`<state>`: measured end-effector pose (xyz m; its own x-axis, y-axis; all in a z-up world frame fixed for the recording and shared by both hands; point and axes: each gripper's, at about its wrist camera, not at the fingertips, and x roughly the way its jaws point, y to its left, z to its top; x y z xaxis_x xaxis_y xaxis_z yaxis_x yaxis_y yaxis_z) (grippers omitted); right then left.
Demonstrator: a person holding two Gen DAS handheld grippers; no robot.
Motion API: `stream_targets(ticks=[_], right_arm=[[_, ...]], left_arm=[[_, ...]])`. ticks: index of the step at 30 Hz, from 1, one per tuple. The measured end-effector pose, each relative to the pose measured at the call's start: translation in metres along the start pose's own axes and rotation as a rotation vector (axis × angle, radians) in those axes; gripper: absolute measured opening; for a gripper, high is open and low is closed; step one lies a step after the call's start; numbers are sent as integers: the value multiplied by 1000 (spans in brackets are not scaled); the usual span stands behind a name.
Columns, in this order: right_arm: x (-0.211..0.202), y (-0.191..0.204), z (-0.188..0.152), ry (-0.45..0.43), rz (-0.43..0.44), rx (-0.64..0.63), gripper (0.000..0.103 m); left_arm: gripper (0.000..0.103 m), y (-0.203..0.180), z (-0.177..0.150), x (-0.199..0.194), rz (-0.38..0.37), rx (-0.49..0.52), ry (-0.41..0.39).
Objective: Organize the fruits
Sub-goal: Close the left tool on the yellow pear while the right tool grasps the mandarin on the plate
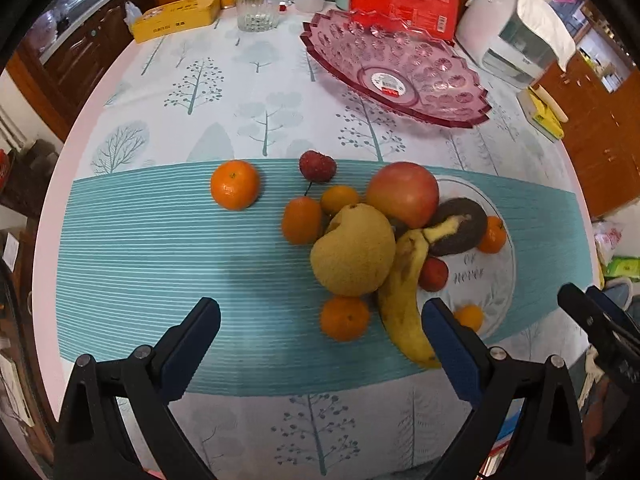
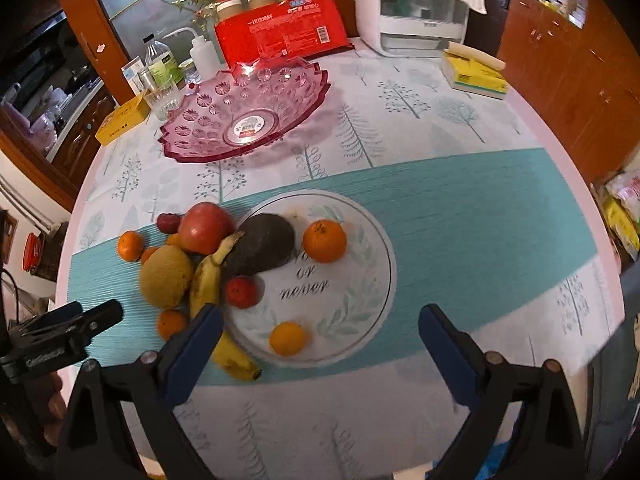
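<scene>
A heap of fruit lies on the teal band of the tablecloth: a tan pear (image 1: pixel 352 252), a red apple (image 1: pixel 402 194), a banana (image 1: pixel 404 300), a dark avocado (image 1: pixel 460 224) and several small oranges, such as one lone orange (image 1: pixel 235 185). Some sit on a flat glass plate (image 2: pixel 360 280), among them an orange (image 2: pixel 325 241) and a small orange fruit (image 2: pixel 288 338). An empty pink glass bowl (image 2: pixel 248 116) stands behind. My left gripper (image 1: pixel 320 316) hangs open over the heap's near side. My right gripper (image 2: pixel 320 320) is open above the plate's front edge.
At the table's far edge stand a red package (image 1: pixel 404 0), a drinking glass (image 1: pixel 257 8), a yellow box (image 1: pixel 176 18), bottles and a white appliance (image 1: pixel 516 32). A yellow tissue pack (image 2: pixel 476 74) lies at the right. Wooden cabinets surround the table.
</scene>
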<state>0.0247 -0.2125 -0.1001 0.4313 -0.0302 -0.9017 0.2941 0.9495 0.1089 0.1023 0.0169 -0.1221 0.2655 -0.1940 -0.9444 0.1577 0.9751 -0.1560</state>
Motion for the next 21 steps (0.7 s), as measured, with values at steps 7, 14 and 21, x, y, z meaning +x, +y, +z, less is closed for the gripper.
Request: stream_targets(ticks=[7, 14, 21], right_arm=[[54, -22, 25, 36, 22, -61, 87], [106, -25, 30, 128, 72, -128, 73], [126, -19, 33, 156, 133, -174, 70]], left_arm=[[100, -9, 11, 30, 35, -29, 27], [93, -20, 15, 64, 51, -50, 91], [80, -19, 19, 82, 34, -108, 112]])
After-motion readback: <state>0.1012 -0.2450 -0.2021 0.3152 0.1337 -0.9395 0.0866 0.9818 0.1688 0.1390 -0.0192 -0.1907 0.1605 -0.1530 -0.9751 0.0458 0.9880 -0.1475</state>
